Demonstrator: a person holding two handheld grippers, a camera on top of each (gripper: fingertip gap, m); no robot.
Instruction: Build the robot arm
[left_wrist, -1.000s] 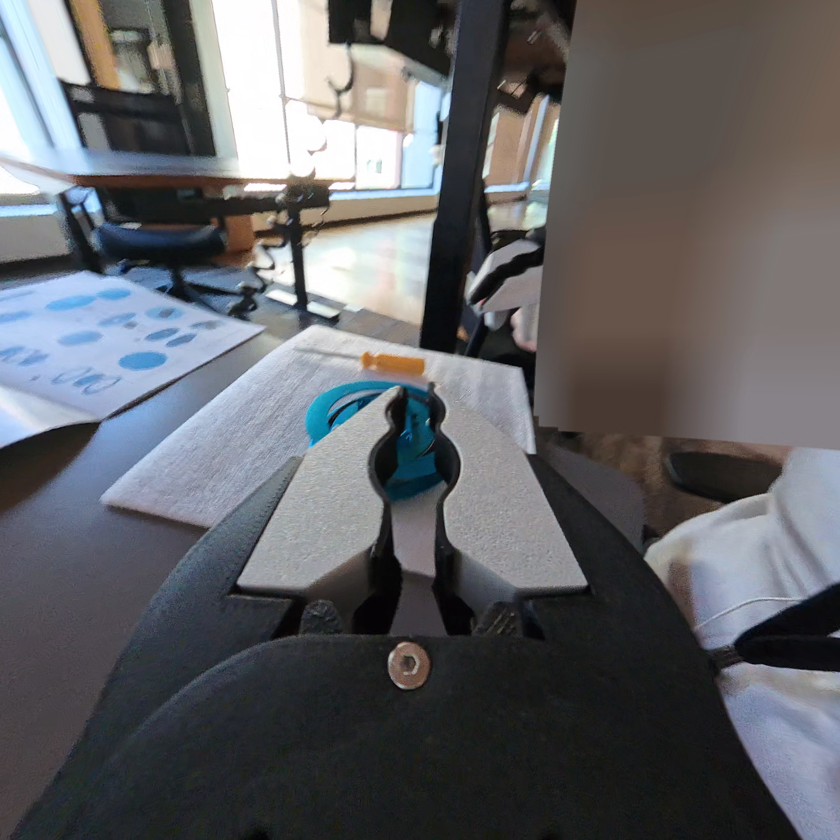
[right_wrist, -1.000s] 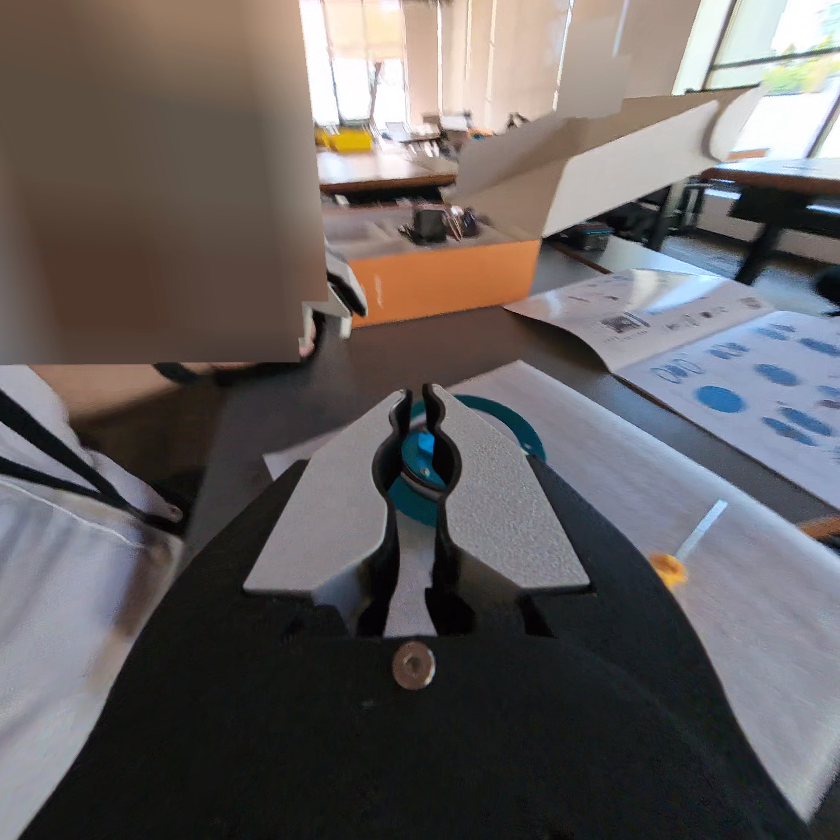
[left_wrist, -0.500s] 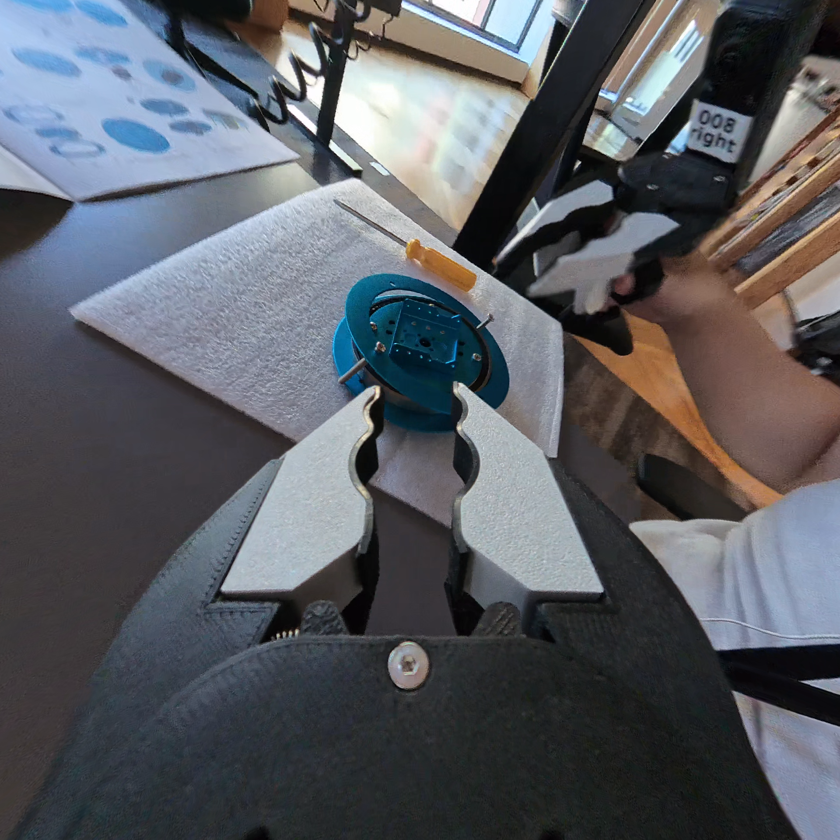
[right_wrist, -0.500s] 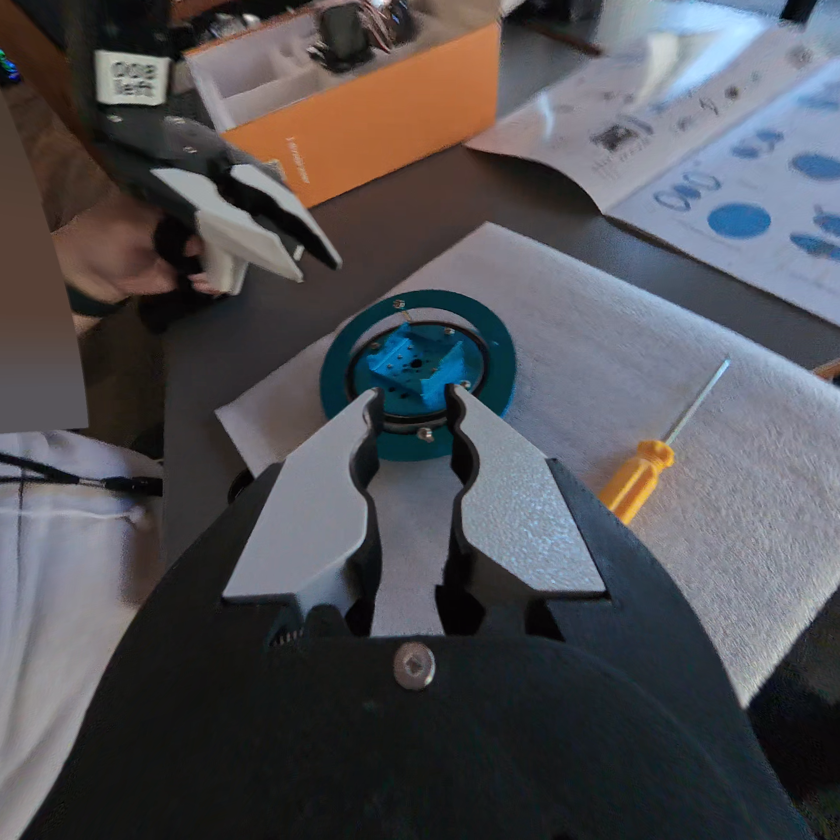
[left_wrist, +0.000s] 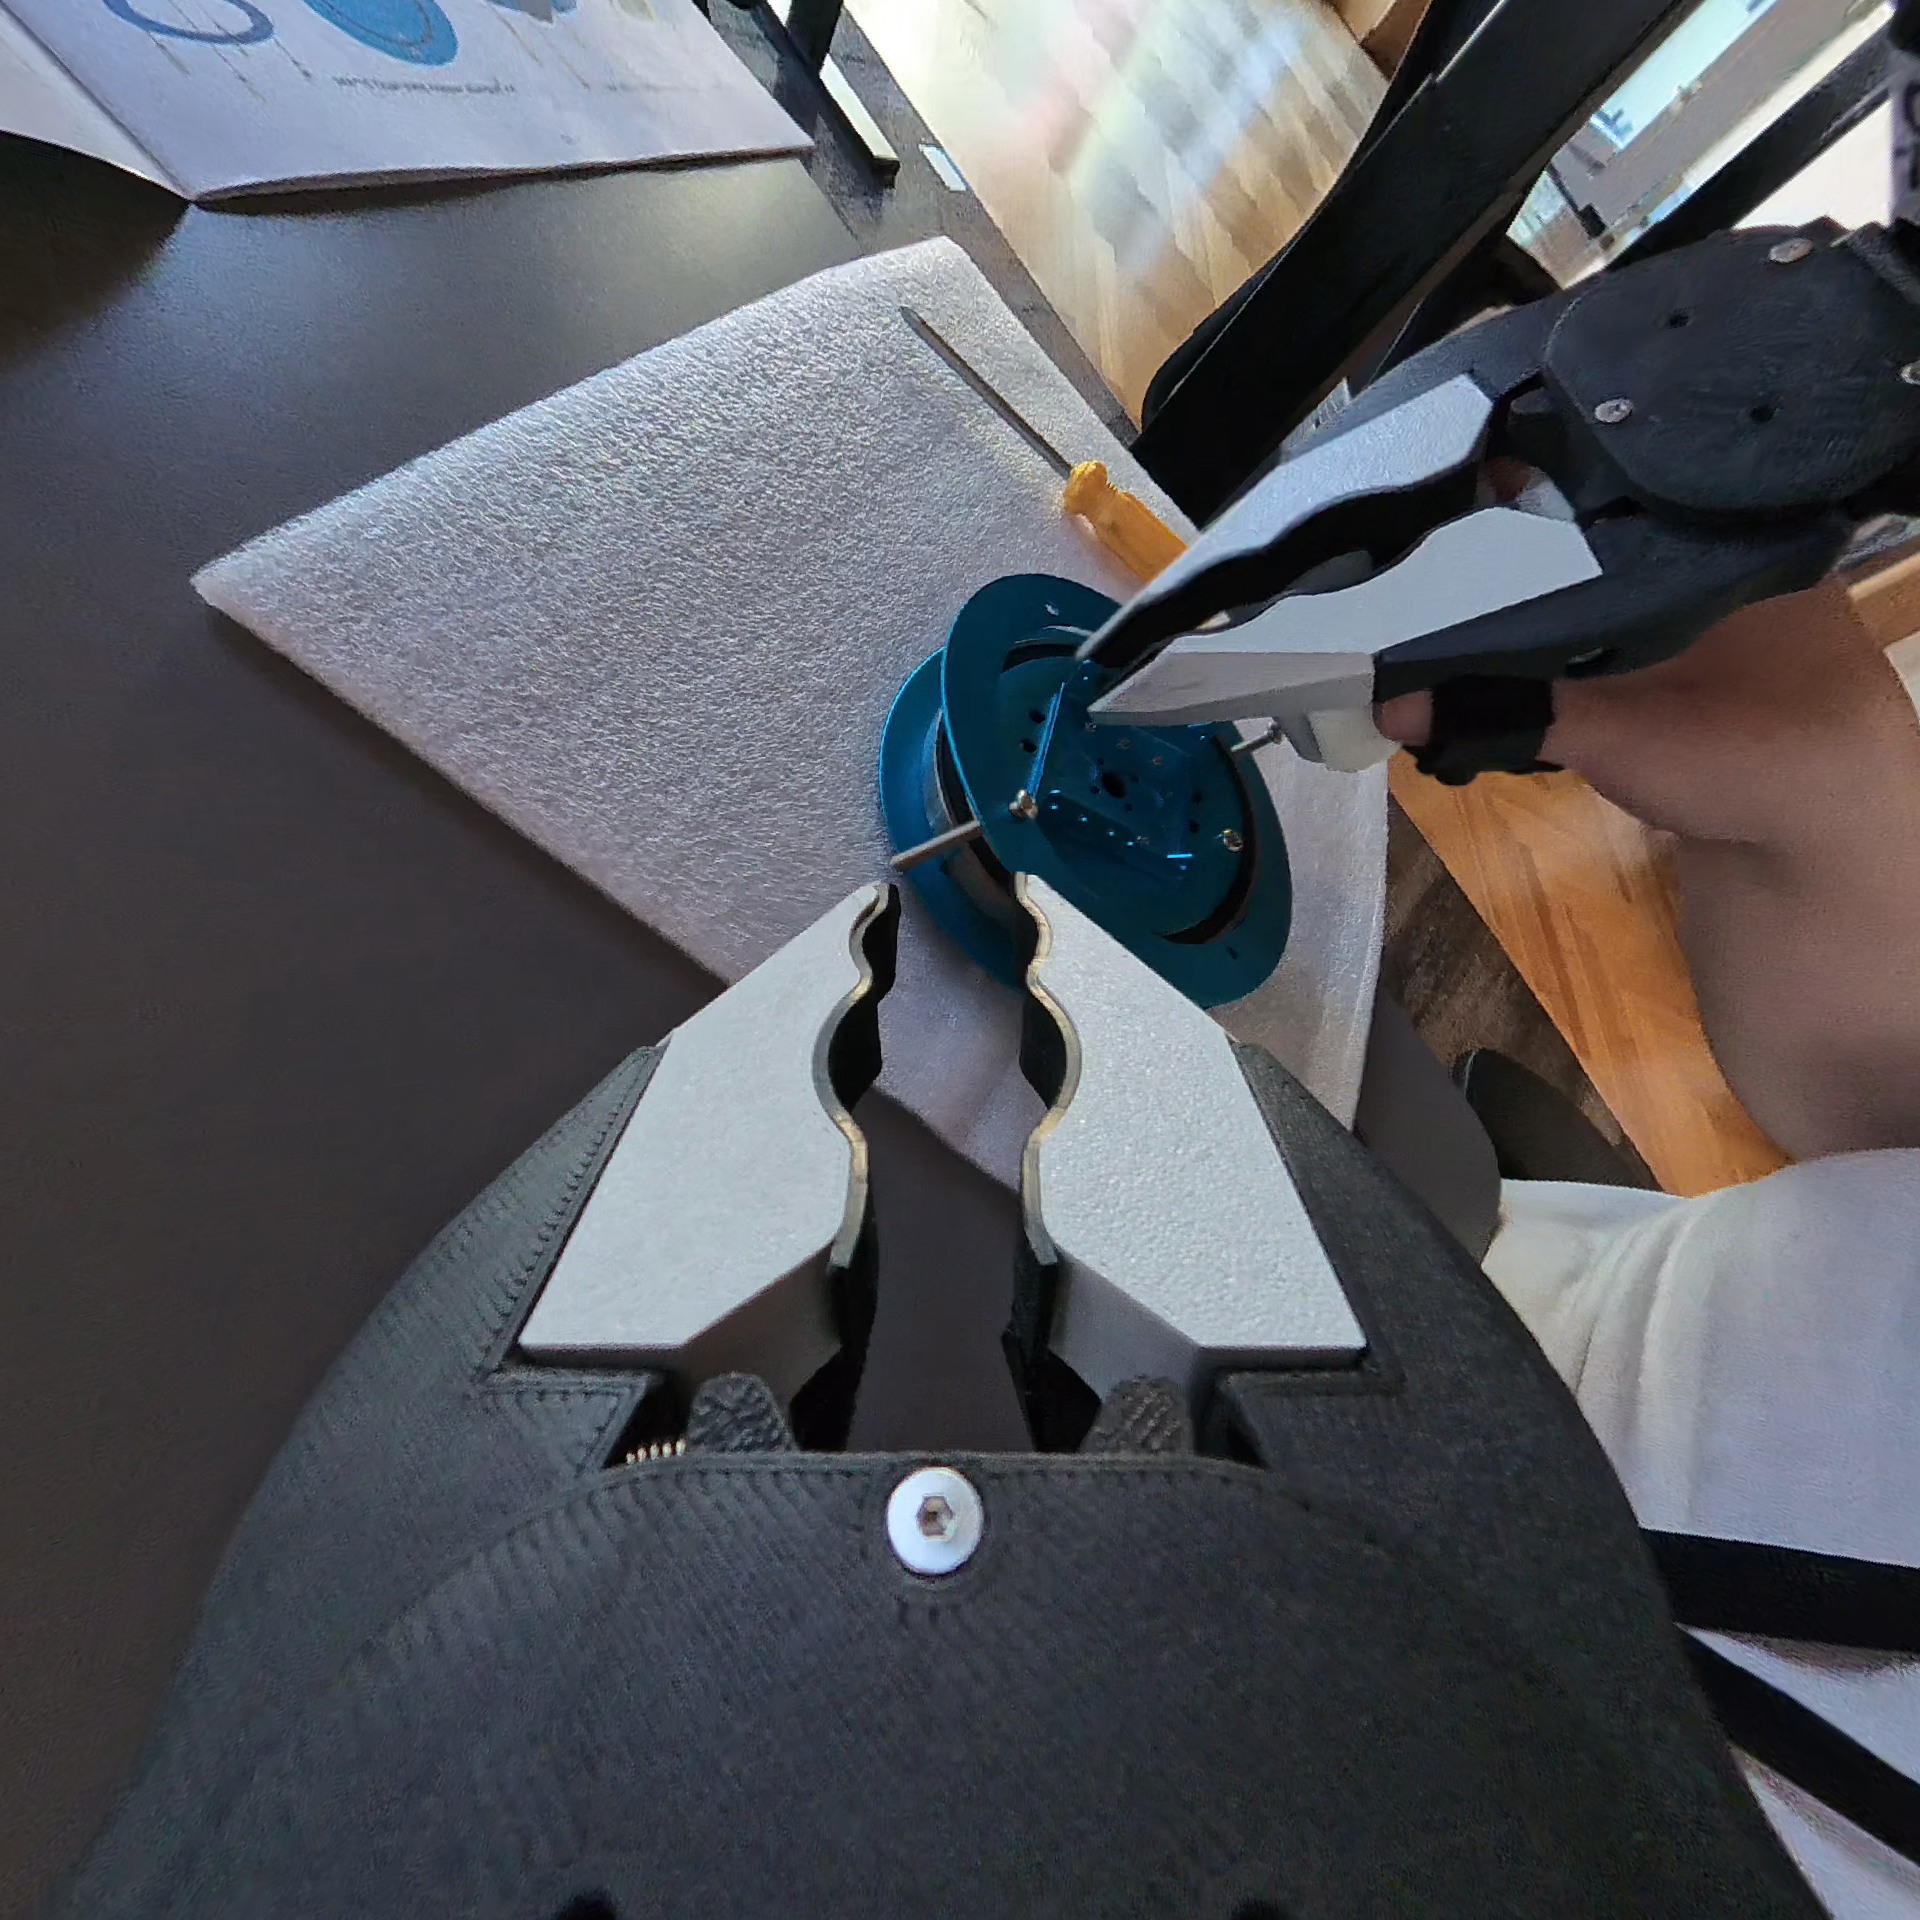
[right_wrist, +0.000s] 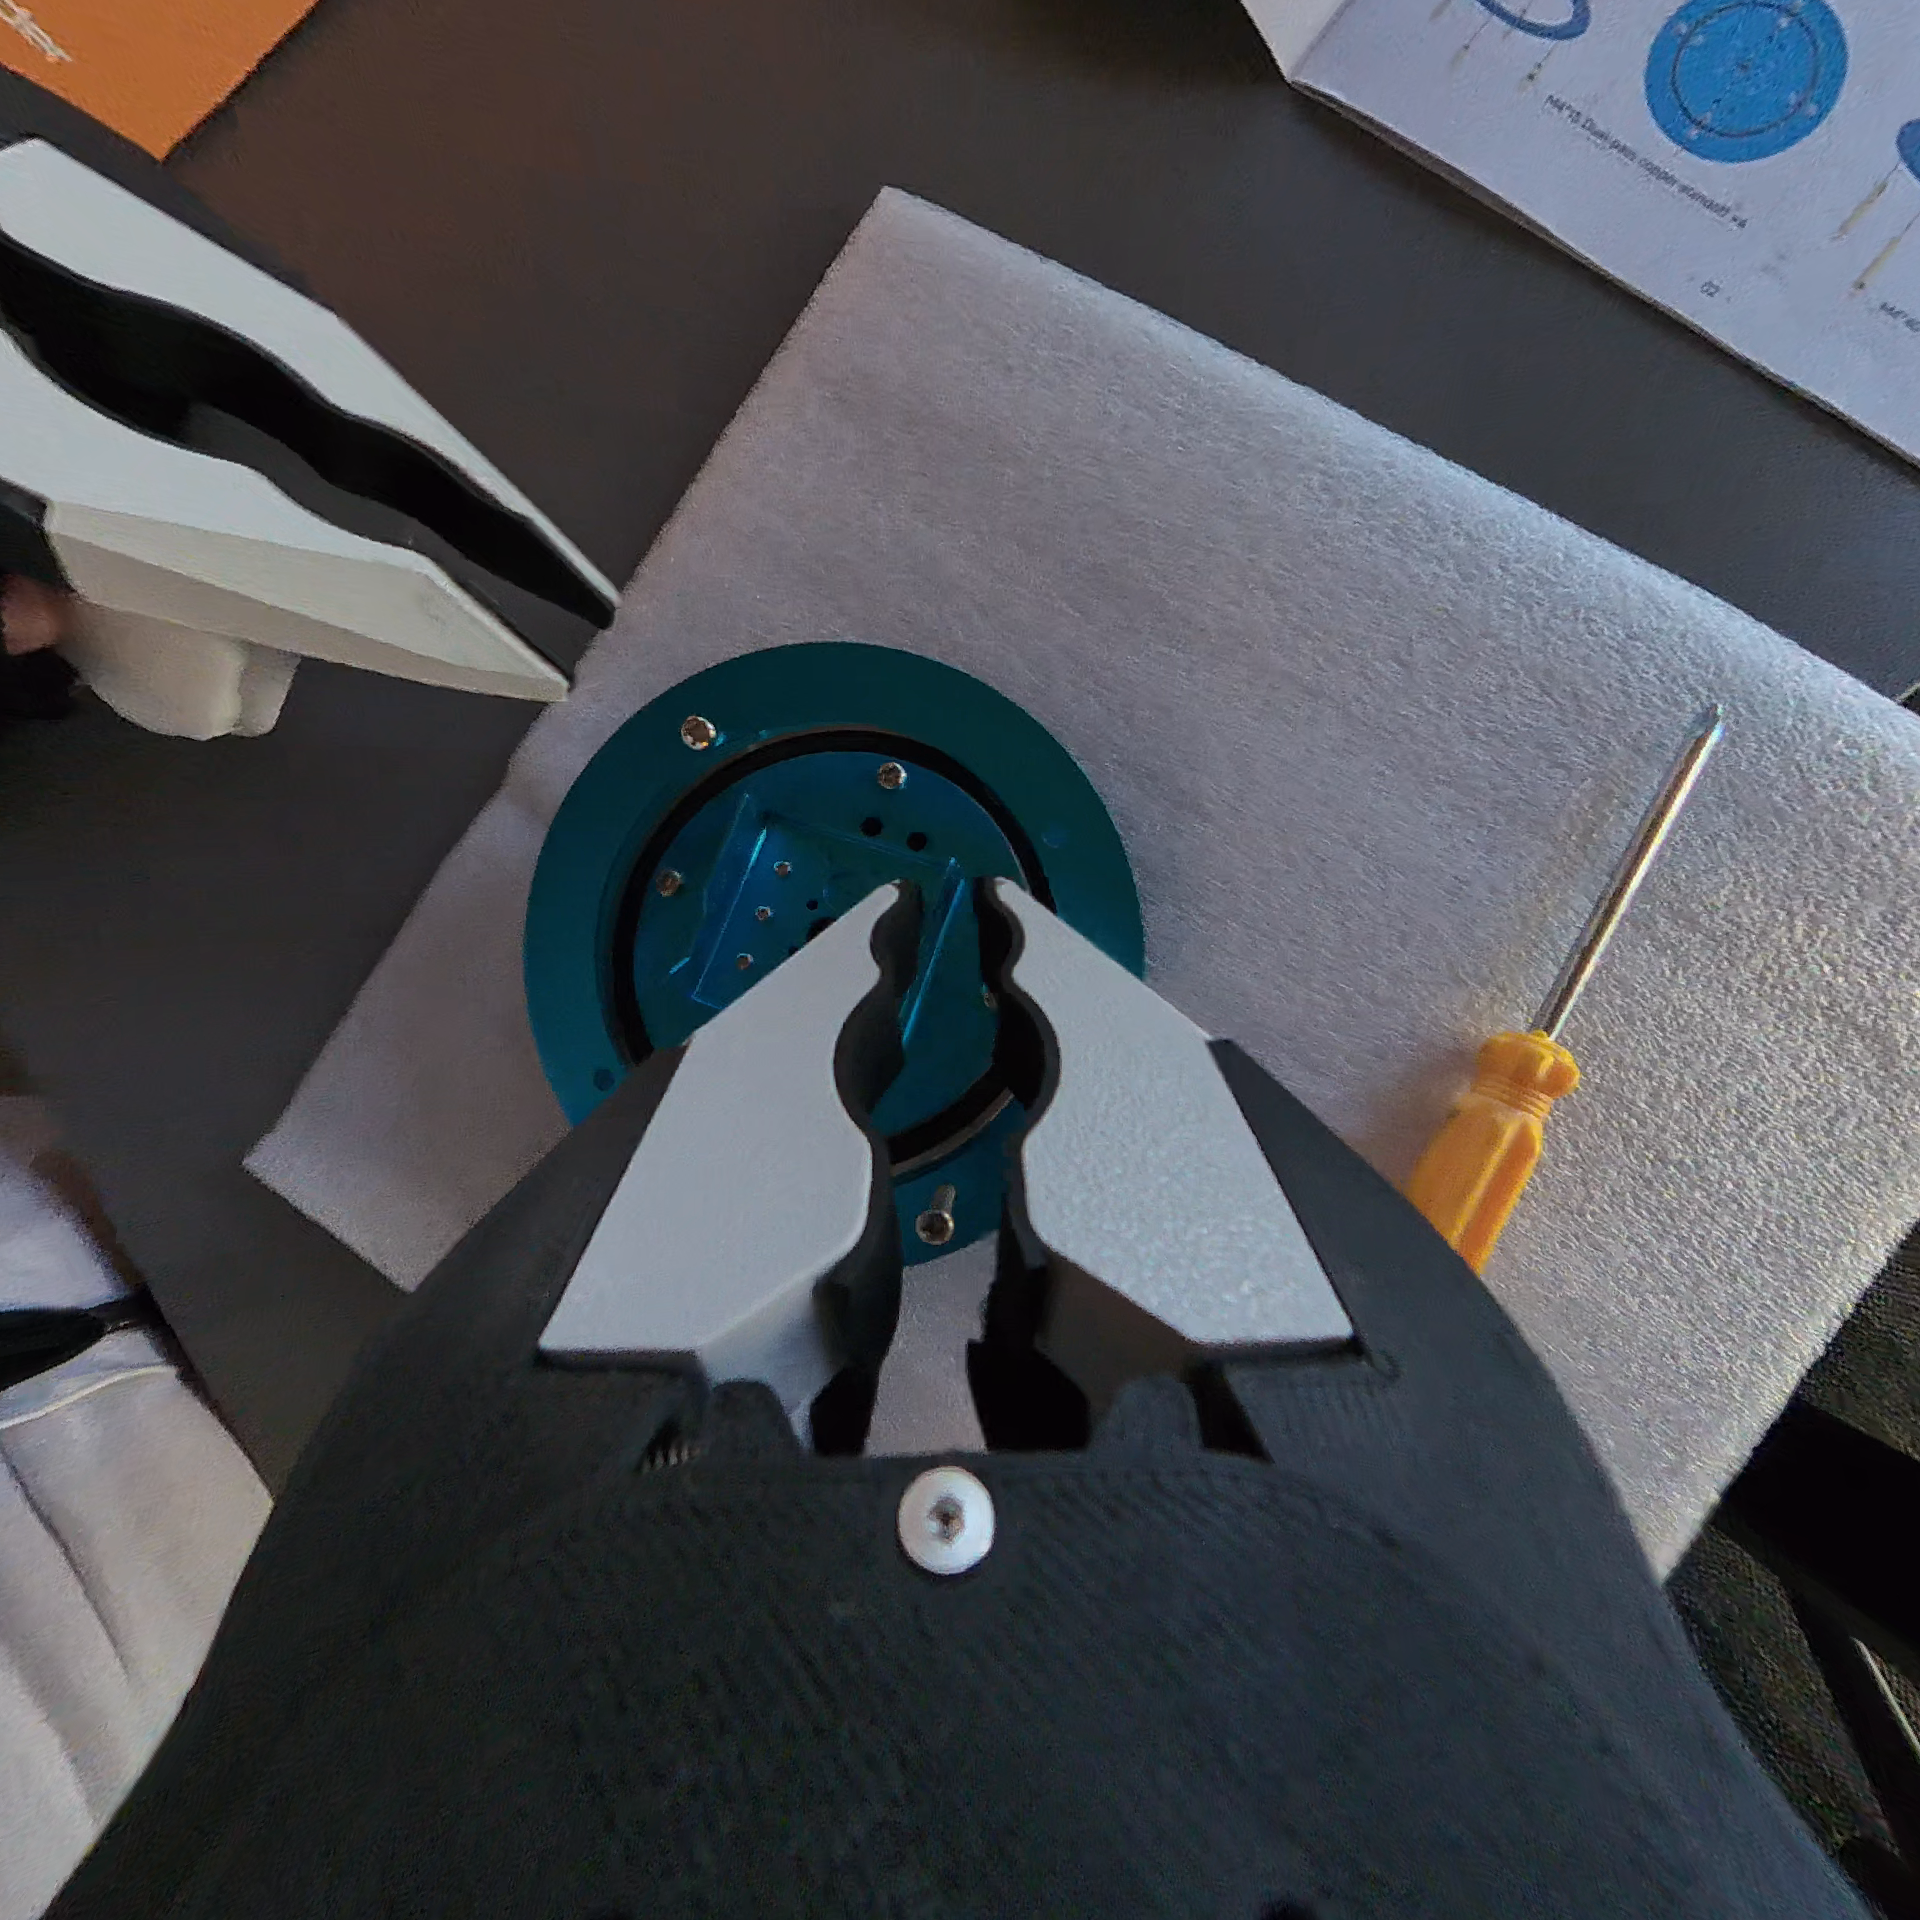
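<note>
Jaws parted, gripping nothing: right gripper hovering over blue flanged hub; left gripper nearing its rim — approaching squarely seems wise.

I see a white foam sheet on the dark table, a yellow screwdriver lying on the sheet, a printed booklet well apart, and an orange box at the table's corner.

I make out small captions and a page number on the printed sheet beyond the foam mat; the orange box farther off shows clipped lettering.
</note>
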